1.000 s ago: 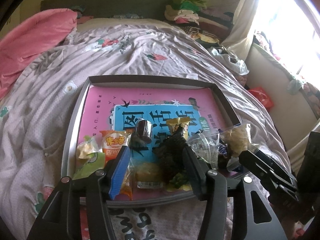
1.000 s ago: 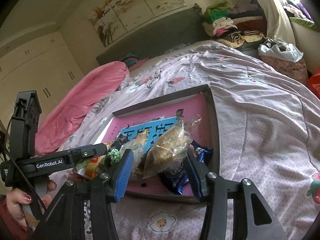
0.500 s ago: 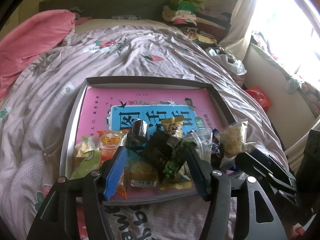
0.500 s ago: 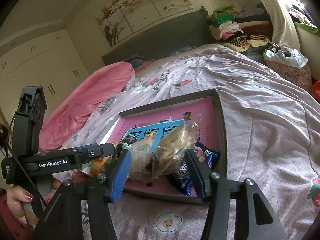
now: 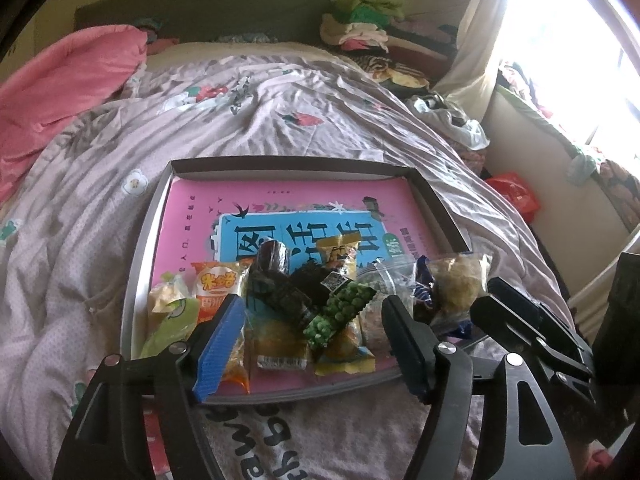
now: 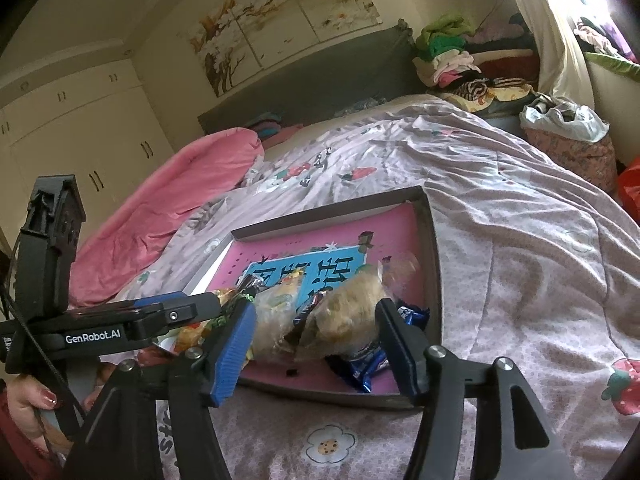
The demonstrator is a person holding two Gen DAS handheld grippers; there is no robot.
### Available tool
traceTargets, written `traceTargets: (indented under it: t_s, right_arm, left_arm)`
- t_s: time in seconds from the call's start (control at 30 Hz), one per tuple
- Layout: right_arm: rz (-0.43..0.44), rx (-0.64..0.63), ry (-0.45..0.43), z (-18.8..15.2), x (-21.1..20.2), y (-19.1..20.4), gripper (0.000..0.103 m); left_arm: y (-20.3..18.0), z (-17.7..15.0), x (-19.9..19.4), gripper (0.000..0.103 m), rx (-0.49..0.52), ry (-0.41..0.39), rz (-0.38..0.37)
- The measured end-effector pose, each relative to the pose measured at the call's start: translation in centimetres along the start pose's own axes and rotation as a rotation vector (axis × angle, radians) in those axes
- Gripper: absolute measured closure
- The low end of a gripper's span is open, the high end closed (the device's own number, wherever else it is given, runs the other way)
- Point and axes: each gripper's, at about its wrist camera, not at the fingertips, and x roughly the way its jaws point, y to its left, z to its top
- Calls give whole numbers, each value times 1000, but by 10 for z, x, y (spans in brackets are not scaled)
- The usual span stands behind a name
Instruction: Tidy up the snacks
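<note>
A grey-rimmed tray point(image 5: 288, 162) lies on the bed with a pink and blue book point(image 5: 280, 204) in it. Snack packets are heaped at its near edge: a green pea packet point(image 5: 340, 314), a black packet point(image 5: 280, 296), an orange one point(image 5: 218, 284) and a clear bag of pale snacks point(image 5: 456, 284). My left gripper point(image 5: 312, 308) hangs over the heap with its jaws opening; packets lie between them, untouched by the pads. My right gripper point(image 6: 316, 312) straddles the clear bag point(image 6: 352, 312) and a blue wrapper point(image 6: 368, 360), its jaws opening too, with no firm press on the bag.
A rumpled lilac quilt point(image 5: 280, 100) covers the bed, with a pink duvet point(image 5: 60, 76) at far left. Folded clothes point(image 5: 360, 24) are stacked by the headboard. A hand point(image 6: 32, 404) holds the left gripper's handle. A white bag point(image 6: 560, 120) and a red one point(image 5: 516, 196) sit past the bed's right edge.
Both pairs of jaws have widened. The dark and green packets dropped from the left fingers onto the heap. The clear bag sagged lower between the right fingers.
</note>
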Motion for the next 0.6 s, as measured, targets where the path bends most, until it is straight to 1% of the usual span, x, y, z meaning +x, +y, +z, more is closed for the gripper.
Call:
traceTargets:
  t_s: [0.37, 0.47, 0.53, 0.6]
  right_arm:
    - [-64, -38, -34, 3, -9, 2, 38]
    - [-72, -49, -64, 5, -16, 4, 37]
    - [-80, -63, -89, 7, -21, 7, 34]
    - [-108, -80, -114, 9, -27, 9, 30]
  left_arm:
    - [-4, 0, -8, 27, 11, -13, -5]
    - [-6, -2, -11, 26, 13, -18, -8]
    - [-6, -2, -12, 25, 13, -20, -9]
    - [-6, -2, -13, 24, 11, -23, -8]
